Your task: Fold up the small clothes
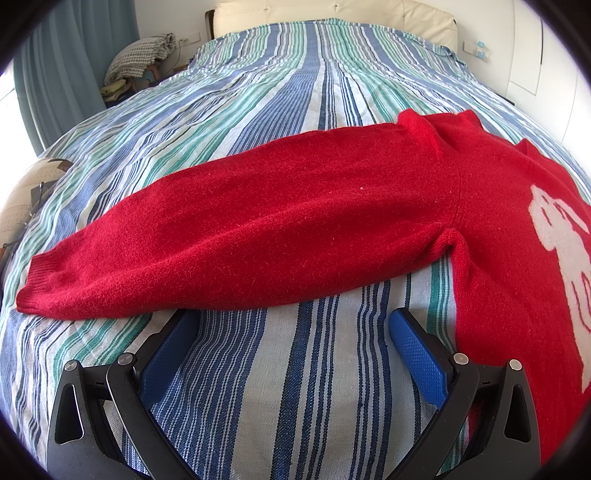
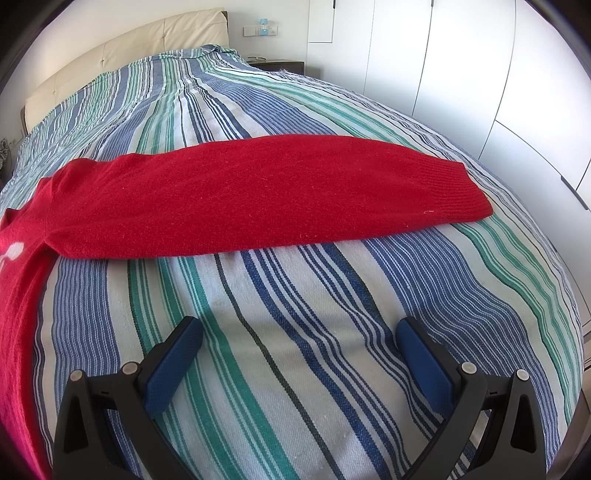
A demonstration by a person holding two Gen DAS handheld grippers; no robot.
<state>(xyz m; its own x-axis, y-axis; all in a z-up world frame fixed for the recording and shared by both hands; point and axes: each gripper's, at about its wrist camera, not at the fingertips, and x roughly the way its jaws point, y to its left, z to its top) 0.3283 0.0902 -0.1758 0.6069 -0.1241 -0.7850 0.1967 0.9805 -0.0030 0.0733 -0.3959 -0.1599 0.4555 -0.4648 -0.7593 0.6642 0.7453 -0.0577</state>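
A red knitted sweater (image 1: pixel 491 229) with a white figure on its front lies flat on the striped bed cover (image 1: pixel 280 373). Its left sleeve (image 1: pixel 236 236) stretches out sideways, cuff at the far left. My left gripper (image 1: pixel 291 321) is open just below this sleeve; its left fingertip sits at the sleeve's lower edge. In the right wrist view the other sleeve (image 2: pixel 266 195) stretches to the right, with the sweater body (image 2: pixel 18 295) at the left edge. My right gripper (image 2: pixel 299 328) is open and empty over bare cover, a short way below that sleeve.
A cream padded headboard (image 1: pixel 332 14) stands at the far end of the bed. A curtain (image 1: pixel 74 59) and a chair with piled cloth (image 1: pixel 140 55) are at the left. White wardrobe doors (image 2: pixel 461 74) and a bedside table (image 2: pixel 280 66) are at the right.
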